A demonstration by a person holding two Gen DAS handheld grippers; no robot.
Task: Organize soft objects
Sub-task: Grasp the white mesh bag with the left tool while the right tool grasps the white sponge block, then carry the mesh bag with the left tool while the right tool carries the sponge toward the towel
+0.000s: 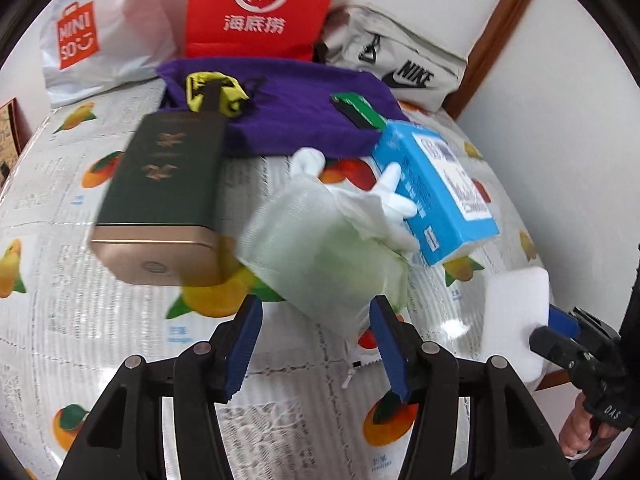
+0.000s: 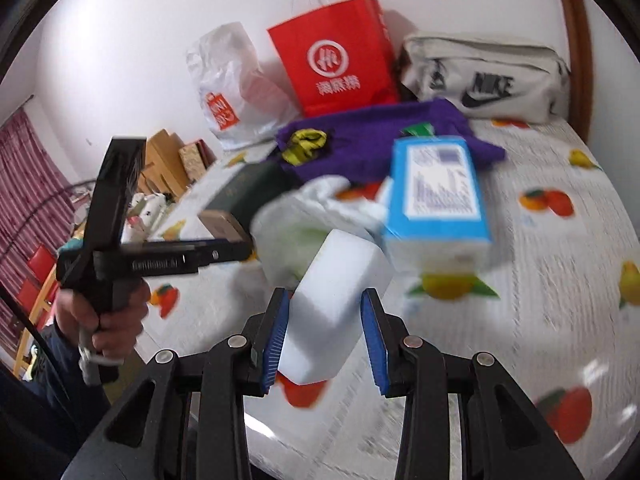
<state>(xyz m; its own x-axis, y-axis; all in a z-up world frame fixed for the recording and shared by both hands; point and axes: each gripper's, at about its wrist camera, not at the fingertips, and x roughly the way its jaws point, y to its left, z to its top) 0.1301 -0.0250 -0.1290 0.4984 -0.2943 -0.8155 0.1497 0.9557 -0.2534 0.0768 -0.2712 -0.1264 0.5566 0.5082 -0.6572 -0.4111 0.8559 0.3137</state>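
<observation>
A pale green mesh pouch (image 1: 324, 248) with white drawstring ends lies on the fruit-print tablecloth (image 1: 120, 340), just ahead of my left gripper (image 1: 316, 344), which is open and empty. My right gripper (image 2: 324, 336) is shut on a white foam sponge block (image 2: 336, 312); the block also shows in the left wrist view (image 1: 516, 320) at the right. The pouch shows in the right wrist view (image 2: 288, 236) behind the sponge. A purple cloth bag (image 1: 300, 112) lies further back.
A dark green box with a gold end (image 1: 160, 200) and a blue box (image 1: 436, 188) flank the pouch. A white Miniso bag (image 1: 100, 32), a red paper bag (image 1: 260, 8) and a grey Nike pouch (image 1: 400, 60) stand along the wall.
</observation>
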